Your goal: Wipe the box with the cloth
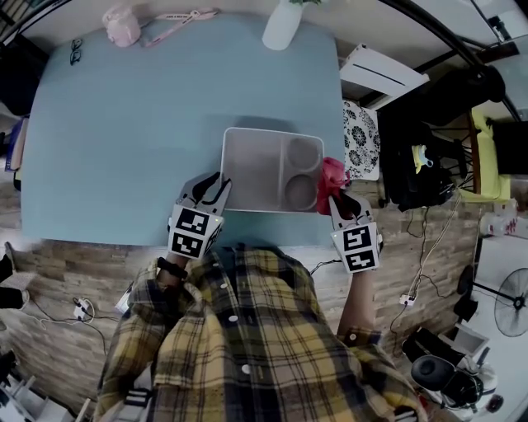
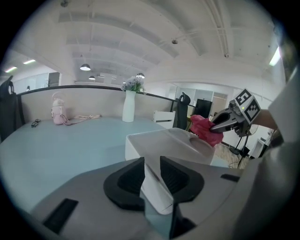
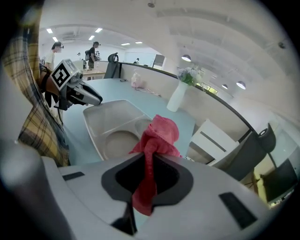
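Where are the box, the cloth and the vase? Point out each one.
box [image 1: 250, 169], head view, bare floor of its large compartment.
cloth [image 3: 161, 132], right gripper view, its bunched top.
vase [image 1: 282, 26], head view, middle of its white body.

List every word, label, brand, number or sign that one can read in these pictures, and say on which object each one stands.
No text can be read in any view.
The left gripper and the right gripper carry only black-and-white square markers, not letters or numbers.
The box, the cloth, the vase and the pink bottle show no print.
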`<state>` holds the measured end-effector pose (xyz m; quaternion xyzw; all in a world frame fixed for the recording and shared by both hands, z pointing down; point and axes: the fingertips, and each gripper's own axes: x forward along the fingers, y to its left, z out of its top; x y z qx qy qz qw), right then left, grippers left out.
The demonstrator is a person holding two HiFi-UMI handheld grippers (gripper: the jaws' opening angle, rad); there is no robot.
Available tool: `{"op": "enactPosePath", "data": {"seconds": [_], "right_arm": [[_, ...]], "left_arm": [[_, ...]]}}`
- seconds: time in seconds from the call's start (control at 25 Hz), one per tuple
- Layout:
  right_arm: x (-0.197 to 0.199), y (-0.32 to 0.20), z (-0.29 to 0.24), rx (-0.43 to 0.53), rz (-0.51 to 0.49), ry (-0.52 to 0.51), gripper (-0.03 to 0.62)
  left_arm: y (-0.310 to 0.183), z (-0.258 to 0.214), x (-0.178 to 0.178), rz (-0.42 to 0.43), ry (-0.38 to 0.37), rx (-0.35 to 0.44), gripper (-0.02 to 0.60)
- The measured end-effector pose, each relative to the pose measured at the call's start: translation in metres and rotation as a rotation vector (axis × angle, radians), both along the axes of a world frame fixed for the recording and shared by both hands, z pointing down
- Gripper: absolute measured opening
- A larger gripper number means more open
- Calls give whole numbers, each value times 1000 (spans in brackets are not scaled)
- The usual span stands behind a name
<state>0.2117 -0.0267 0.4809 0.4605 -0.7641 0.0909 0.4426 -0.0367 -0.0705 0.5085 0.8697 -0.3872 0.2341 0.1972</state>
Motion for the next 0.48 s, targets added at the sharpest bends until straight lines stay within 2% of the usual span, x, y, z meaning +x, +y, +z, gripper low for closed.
{"op": "enactPosePath", "data": {"seconds": [0.16,0.48], "right_arm": [[-15,-19,-22,99,7,-69,48],[-47,-52,-75,287,84,-424,48]], "left_arm": [[-7,-20,-1,-14,29,48,107],[-19,-71,-16,-96,143,114,80]]}}
